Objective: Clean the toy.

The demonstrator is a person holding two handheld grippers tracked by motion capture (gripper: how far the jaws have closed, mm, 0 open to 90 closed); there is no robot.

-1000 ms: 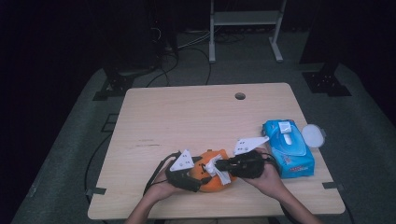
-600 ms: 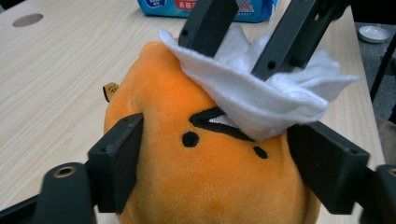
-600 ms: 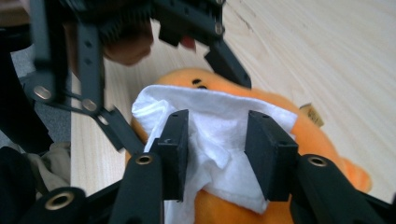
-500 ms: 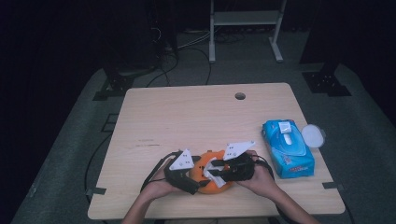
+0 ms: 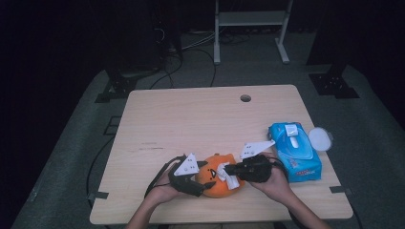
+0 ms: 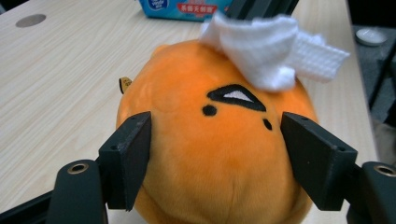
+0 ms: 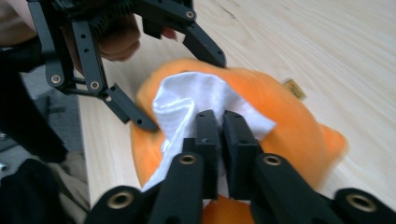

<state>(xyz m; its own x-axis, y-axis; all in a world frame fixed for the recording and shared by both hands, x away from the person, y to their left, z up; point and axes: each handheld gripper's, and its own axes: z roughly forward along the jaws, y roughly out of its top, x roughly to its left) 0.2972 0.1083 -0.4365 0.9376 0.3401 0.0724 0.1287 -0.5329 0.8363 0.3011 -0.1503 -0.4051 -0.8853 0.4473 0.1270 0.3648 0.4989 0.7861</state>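
Orange plush toy [image 5: 221, 180] near front edge of surface [image 5: 200, 119], clamped between jaws of left hand-held gripper [image 5: 203, 183], which have just been closing, likely to steady it. Right hand-held gripper [image 5: 228, 170], jaws just closed, pinches white wipe [image 7: 187, 105] against toy, apparently wiping it.

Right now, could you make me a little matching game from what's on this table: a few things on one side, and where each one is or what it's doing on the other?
Things:
1. orange plush toy
2. white wipe
3. blue wipes pack
4. round white lid

Places or states:
A. pinched in the right gripper
B. beside the blue pack, at the table's right edge
C. between the left gripper jaws
D. lying flat, right of the toy

Pairs: 1-C, 2-A, 3-D, 4-B
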